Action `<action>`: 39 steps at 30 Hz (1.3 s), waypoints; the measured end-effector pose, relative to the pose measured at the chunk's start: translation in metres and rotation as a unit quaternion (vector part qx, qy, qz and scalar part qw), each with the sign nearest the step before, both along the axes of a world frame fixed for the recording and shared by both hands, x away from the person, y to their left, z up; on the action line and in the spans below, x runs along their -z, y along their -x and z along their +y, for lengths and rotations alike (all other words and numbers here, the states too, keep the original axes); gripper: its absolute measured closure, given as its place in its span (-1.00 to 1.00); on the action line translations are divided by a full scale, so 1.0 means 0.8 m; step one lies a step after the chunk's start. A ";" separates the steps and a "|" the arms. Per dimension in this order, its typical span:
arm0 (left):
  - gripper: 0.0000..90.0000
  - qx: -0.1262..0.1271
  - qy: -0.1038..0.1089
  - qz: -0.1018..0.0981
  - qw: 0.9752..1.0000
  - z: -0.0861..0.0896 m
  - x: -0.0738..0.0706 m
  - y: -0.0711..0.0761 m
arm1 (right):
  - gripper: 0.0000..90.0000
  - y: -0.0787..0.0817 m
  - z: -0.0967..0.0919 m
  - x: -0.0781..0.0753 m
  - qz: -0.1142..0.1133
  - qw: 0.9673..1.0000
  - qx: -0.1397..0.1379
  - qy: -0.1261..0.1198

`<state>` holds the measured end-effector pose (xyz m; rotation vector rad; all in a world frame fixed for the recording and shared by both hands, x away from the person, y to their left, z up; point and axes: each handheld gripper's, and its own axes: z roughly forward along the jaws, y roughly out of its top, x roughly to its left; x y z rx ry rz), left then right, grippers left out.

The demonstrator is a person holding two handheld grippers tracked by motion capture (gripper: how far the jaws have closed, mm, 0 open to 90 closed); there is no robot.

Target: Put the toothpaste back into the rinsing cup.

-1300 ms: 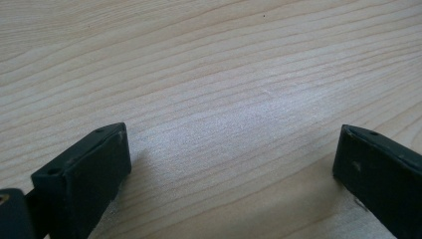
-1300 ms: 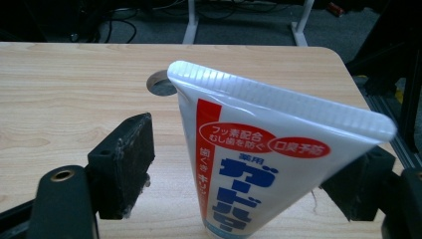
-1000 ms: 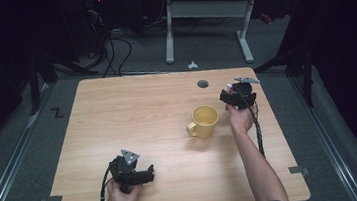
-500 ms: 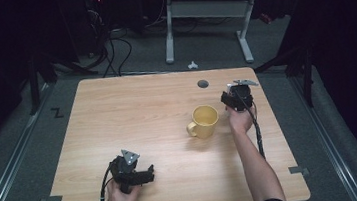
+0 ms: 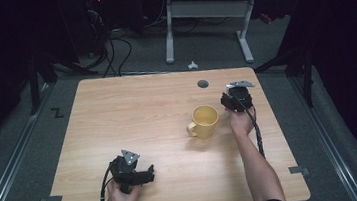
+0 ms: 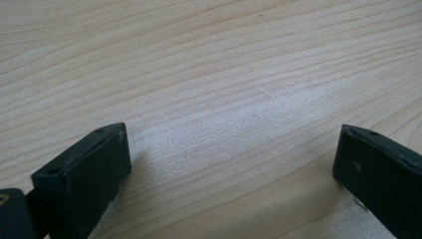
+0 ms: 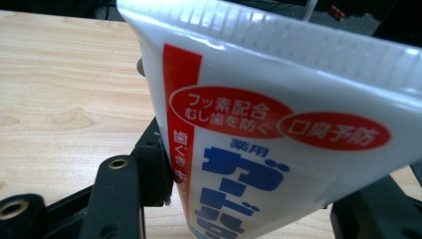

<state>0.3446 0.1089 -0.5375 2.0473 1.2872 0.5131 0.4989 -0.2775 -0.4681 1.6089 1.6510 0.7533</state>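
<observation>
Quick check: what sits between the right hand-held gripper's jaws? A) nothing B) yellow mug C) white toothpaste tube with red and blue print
C: in the right gripper view, the white toothpaste tube with red and blue print stands between the right hand-held gripper jaws, which have just been closing.

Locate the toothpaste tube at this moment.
The tube stands between the jaws of the right gripper, crimped end up in the right gripper view. That gripper sits near the table's right edge, beside the yellow mug.

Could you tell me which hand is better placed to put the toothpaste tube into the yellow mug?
Right. The right gripper already has its jaws closed on the toothpaste tube beside the yellow mug; the left gripper rests open, far away near the table's front edge.
</observation>
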 end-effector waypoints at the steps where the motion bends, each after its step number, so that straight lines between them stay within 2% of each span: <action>1: -0.96 0.000 0.000 0.000 1.000 0.000 0.000 0.000 | 0.00 0.000 0.000 0.000 0.002 1.000 -0.002 0.001; 7: -0.96 0.002 0.000 0.000 1.000 0.000 0.000 0.000 | 0.04 0.000 -0.005 -0.001 0.003 1.000 -0.014 -0.004; 11: -0.96 0.004 0.000 0.000 1.000 -0.001 0.000 0.001 | 0.04 0.001 -0.010 -0.002 0.011 1.000 -0.021 -0.020; 18: -0.96 0.005 0.000 0.000 1.000 -0.001 0.000 0.001 | 0.07 0.005 -0.017 -0.005 0.019 0.999 -0.038 -0.026; 23: -0.96 0.006 0.000 0.000 1.000 -0.001 0.000 0.001 | 0.09 0.011 -0.020 -0.009 0.015 0.998 -0.050 -0.026; 33: -0.96 0.006 0.000 0.000 1.000 -0.001 0.000 0.001 | 0.14 0.027 -0.020 -0.021 0.008 0.995 -0.098 -0.015; 39: -0.96 0.006 0.000 0.000 1.000 -0.001 0.000 0.001 | 0.18 0.038 -0.021 -0.026 0.008 0.992 -0.120 -0.023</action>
